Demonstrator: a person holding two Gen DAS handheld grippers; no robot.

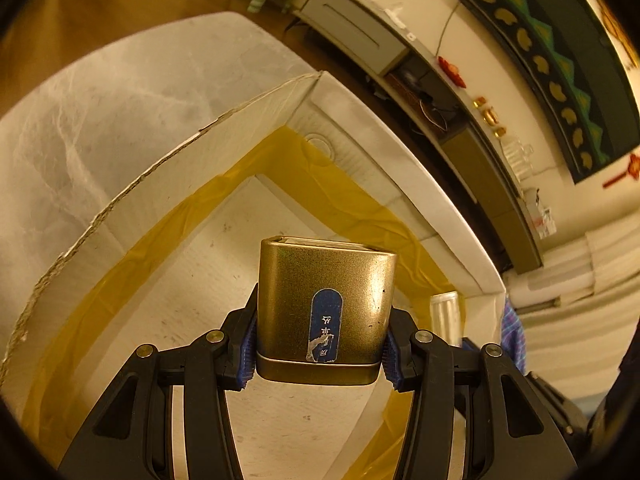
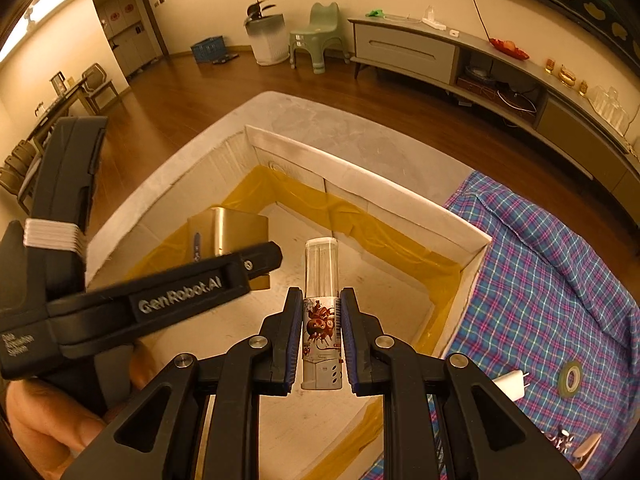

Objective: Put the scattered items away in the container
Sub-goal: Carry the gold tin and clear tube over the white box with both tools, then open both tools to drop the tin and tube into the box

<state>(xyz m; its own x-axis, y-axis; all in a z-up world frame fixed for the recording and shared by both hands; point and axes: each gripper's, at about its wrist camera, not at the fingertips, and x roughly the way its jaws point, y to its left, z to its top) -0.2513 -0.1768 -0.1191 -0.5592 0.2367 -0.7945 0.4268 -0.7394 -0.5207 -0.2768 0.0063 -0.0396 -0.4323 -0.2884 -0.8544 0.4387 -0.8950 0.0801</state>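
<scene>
The left gripper (image 1: pixel 320 354) has its jaws clamped on the sides of a gold tin (image 1: pixel 326 308), near the tin's lidded end; a worn blue label runs down the tin's face. The tin hangs above the bare floor of the white cardboard box (image 1: pixel 120 240), whose inner edges are lined with yellow tape. From the right wrist view the same tin (image 2: pixel 230 232) shows on the box's left side, partly hidden behind the left gripper's black body.

The right gripper (image 2: pixel 320 344) has its jaws closed narrowly on a slim cylindrical lighter (image 2: pixel 322 320) with a printed sleeve and a clear upper section, held upright over the middle of the box (image 2: pixel 400 196). In the left wrist view the lighter's clear top (image 1: pixel 446 316) shows just right of the tin.

To the right of the box, a plaid cloth (image 2: pixel 532 280) covers the counter; on it lie a white charger plug (image 2: pixel 512 386) and a roll of green tape (image 2: pixel 570 378), close together and apart from the box. Beyond the box, the pale marbled counter (image 2: pixel 288 116) ends at a wooden floor (image 2: pixel 200 92).
</scene>
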